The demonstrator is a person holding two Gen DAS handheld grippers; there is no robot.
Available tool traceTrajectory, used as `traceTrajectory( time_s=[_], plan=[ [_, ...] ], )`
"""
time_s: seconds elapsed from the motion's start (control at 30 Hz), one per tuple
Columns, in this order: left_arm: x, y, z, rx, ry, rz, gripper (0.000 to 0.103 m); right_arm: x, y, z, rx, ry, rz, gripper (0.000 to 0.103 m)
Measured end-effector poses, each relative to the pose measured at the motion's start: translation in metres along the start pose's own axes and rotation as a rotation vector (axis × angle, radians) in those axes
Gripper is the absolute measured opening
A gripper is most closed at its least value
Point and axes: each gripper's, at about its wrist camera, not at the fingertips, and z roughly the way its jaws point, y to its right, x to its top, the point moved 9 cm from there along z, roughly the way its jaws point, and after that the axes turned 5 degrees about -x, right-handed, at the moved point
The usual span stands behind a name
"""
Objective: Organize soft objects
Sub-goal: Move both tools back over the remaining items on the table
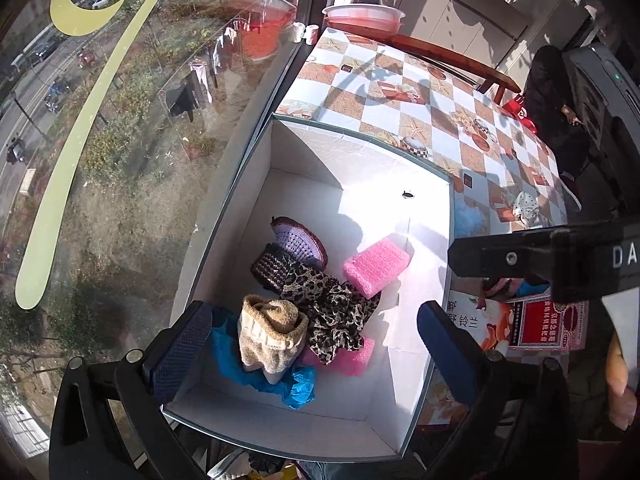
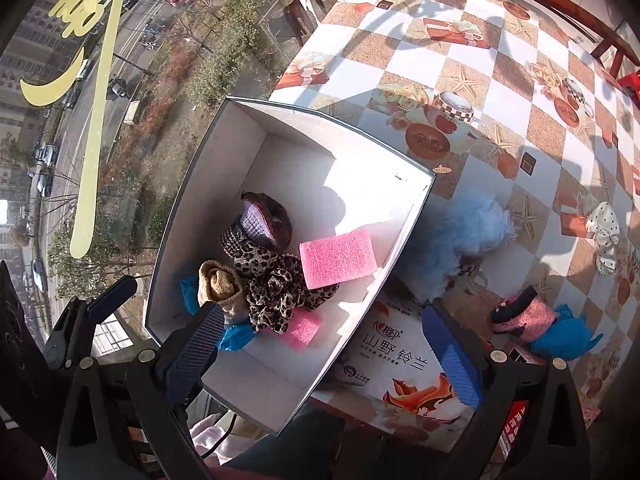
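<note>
Your left gripper point(image 1: 316, 340) hangs over the near end of the white box point(image 1: 360, 152), fingers spread wide with nothing between them; your right gripper point(image 2: 324, 344) is likewise spread and empty, straddling the box's near right wall. Inside the box, nearest you, lie a blue plastic bag point(image 1: 256, 368), a beige knitted sock point(image 1: 272, 332), a leopard-print scrunchie point(image 1: 332, 312) and a pink sponge point(image 1: 356, 354) partly under it. Farther in sit a second pink sponge point(image 1: 376, 266), a dark woven roll point(image 1: 272, 268) and a purple crocheted pad point(image 1: 300, 240). Only your right wrist view shows clearly what waits outside on the checkered tablecloth point(image 2: 500, 92): a printed tissue pack point(image 2: 396, 364), a pink-and-black sock point(image 2: 524, 314) touching another blue bag point(image 2: 564, 336), a fluffy blue puff point(image 2: 468, 236) and a polka-dot scrunchie point(image 2: 604, 236). Only your left wrist view shows pink basins point(image 1: 364, 18) at the table's far end.
</note>
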Motion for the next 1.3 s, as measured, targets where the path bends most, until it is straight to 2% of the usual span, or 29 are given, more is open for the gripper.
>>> traceTrajectory(
  time_s=[0.1,0.3,0.43,0.6,0.77,0.9,1.17,1.3],
  plan=[
    [0.006,0.007,-0.003,-0.031,0.013,0.003,0.103,-0.002,0.011,-0.011,0.031,-0.008,0.025,0.102],
    [0.022,0.057,-0.01,-0.094,0.014,0.119,0.103,-0.01,0.071,-0.055,0.03,0.019,0.136,0.102],
    [0.03,0.109,-0.003,-0.127,-0.012,0.242,0.103,-0.023,0.13,-0.083,0.026,0.03,0.247,0.102],
    [0.026,0.172,0.032,-0.083,-0.087,0.439,0.103,-0.045,0.213,-0.098,-0.016,0.028,0.39,0.102],
    [0.018,0.218,0.077,-0.055,-0.175,0.597,0.103,-0.077,0.275,-0.065,0.008,-0.061,0.521,0.102],
    [0.015,0.234,0.114,-0.002,-0.236,0.689,0.103,-0.094,0.302,-0.025,0.04,-0.141,0.568,0.102],
    [0.006,0.247,0.169,0.014,-0.4,0.722,0.103,-0.084,0.304,0.05,0.185,-0.282,0.534,0.102],
    [0.001,0.247,0.191,0.074,-0.461,0.768,0.103,-0.085,0.31,0.079,0.135,-0.337,0.501,0.102]
  ],
)
